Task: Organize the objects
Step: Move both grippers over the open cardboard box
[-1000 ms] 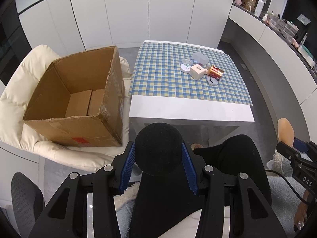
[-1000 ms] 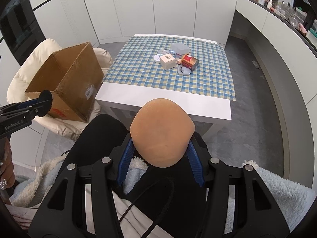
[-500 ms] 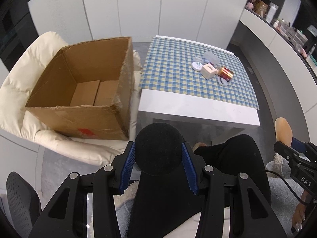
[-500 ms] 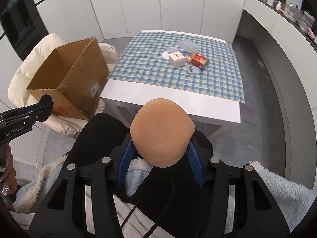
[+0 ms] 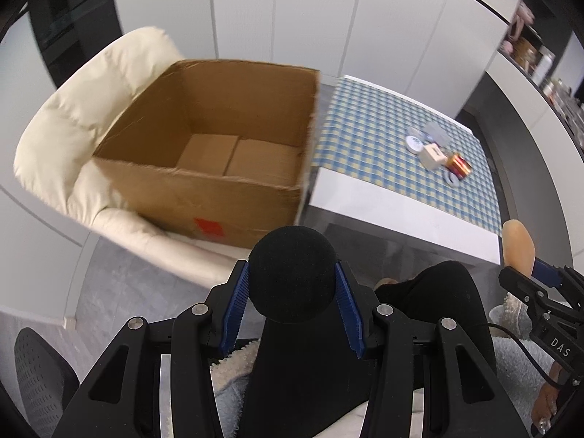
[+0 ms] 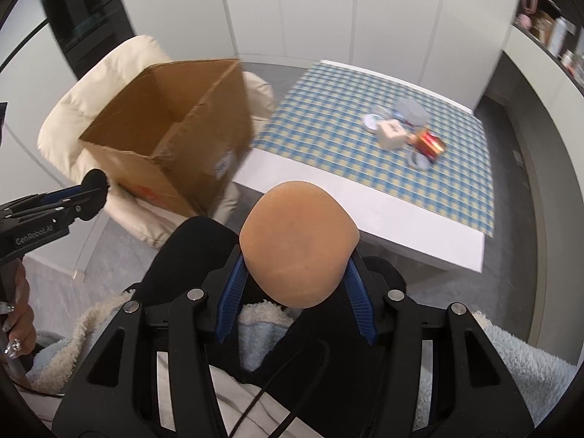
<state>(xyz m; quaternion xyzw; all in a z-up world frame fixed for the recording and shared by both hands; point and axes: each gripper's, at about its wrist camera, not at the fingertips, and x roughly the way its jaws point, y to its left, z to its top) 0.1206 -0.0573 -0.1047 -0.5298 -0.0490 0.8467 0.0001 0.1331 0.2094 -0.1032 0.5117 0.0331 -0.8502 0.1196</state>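
In the left wrist view, the left hand-held gripper [image 5: 292, 294] is clamped on a round black sponge [image 5: 294, 270], its two blue ribbed pads pressed against the sponge's sides. Ahead of it and slightly left sits one open cardboard box [image 5: 204, 189] on a cream chair [image 5: 73, 138]; the box's front wall carries a red label [image 5: 208, 228] whose writing cannot be read. To the right of the box stands the bench [image 5: 394, 211], covered by a blue-and-yellow checked cloth [image 5: 365, 127], with a small cluster well ahead and to the right: one white cube-shaped box [image 5: 432, 157], one red-gold can [image 5: 459, 166] lying on its side, a round white lid [image 5: 415, 143], and a few more pale pieces too small to count. At the right edge the other gripper's body shows the letters "DAS". In the right wrist view, the right hand-held gripper [image 6: 297, 279] is clamped on one tan, rounded sponge [image 6: 297, 244], held between its blue pads above the person's lap. The same cluster lies on the bench ahead and to the right, the white cube-shaped box [image 6: 392, 135] just beside the red-gold can [image 6: 430, 144]. The cardboard box [image 6: 175, 146] stands to the left, and the left hand-held gripper [image 6: 93, 193] at the left edge reads "GenRobot.AI".
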